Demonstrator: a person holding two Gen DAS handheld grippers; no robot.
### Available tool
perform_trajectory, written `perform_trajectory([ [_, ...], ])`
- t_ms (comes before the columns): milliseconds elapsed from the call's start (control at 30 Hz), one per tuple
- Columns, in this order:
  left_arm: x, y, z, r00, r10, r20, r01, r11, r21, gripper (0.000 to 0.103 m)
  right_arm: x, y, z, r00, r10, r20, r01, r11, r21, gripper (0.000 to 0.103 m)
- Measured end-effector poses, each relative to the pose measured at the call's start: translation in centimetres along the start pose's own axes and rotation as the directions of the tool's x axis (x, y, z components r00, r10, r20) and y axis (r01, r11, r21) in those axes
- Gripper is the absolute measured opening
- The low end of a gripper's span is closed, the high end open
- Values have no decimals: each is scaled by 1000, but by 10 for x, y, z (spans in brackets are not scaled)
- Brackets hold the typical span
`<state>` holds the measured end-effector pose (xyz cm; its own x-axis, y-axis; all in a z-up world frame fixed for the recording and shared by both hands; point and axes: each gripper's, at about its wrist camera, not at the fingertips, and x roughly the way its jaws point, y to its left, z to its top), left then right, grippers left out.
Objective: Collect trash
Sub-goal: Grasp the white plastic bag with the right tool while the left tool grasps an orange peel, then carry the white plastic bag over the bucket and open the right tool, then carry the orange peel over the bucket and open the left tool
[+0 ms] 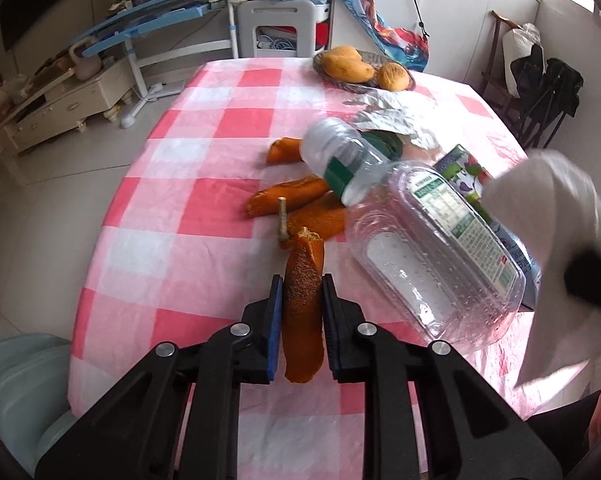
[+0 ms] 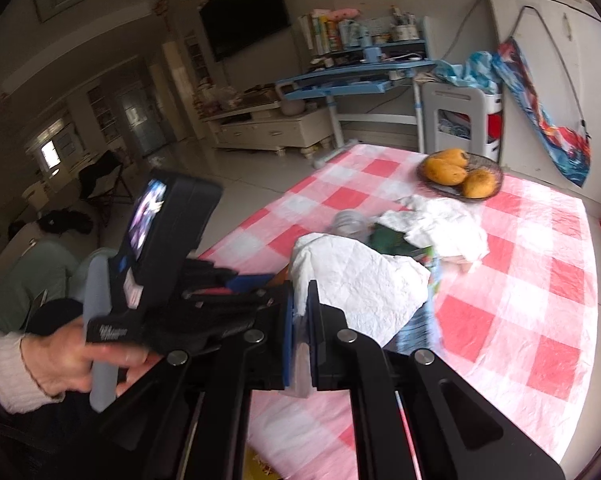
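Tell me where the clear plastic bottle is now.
In the left wrist view, the clear plastic bottle lies right of centre on the checked tablecloth, between orange peels and crumpled foil.

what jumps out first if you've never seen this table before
First, the two grippers, each already holding trash: the left gripper clamps a strip of orange peel, the right gripper pinches a white tissue. Behind them, a clear bottle, a plastic clamshell box and more peels litter the pink checked tablecloth.

No legible txt, labels blurred.
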<state>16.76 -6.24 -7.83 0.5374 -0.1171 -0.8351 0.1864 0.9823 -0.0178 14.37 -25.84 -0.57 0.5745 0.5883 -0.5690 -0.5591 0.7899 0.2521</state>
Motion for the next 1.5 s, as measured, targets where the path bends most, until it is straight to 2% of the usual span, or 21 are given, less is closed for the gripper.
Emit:
perform_trajectory([
  [300,-15,18,-9,1000,4,18,-3,999,-43,18,5,41,-18,989,127,-80,-135,985,-108,7],
  [500,-25,28,-14,1000,1,31,1,998,-65,18,12,68,-43,967,181,-178,-206,969,-134,7],
  [633,-31,30,-17,999,-5,41,8,998,-69,18,21,90,-67,939,202,-277,-254,953,-168,7],
  [700,-35,31,-19,999,-6,48,10,998,-67,18,28,100,-80,919,208,-336,-280,943,-181,7],
  [867,-46,32,-23,998,-7,65,12,998,-65,18,42,115,-103,880,170,-443,-291,931,-221,7],
  [967,-52,35,-25,997,-9,74,14,998,-69,18,46,113,-108,881,127,-456,-253,940,-228,9],
  [1000,-54,36,-26,997,-9,76,14,997,-71,18,42,113,-110,884,124,-452,-247,943,-225,13],
  [1067,-58,39,-29,997,-9,79,15,997,-75,18,37,108,-108,896,118,-428,-225,952,-208,32],
  [1100,-59,40,-30,997,-10,80,16,997,-77,18,35,106,-108,902,117,-416,-217,955,-201,51],
  [1133,-61,41,-32,997,-10,81,17,997,-80,18,31,105,-106,909,114,-400,-206,959,-194,57],
  [1367,-71,45,-43,996,-29,86,37,995,-93,18,19,105,-106,927,95,-363,-177,964,-198,57],
  [1500,-78,48,-52,994,-59,89,68,992,-104,18,12,102,-102,943,73,-326,-142,971,-194,63],
])
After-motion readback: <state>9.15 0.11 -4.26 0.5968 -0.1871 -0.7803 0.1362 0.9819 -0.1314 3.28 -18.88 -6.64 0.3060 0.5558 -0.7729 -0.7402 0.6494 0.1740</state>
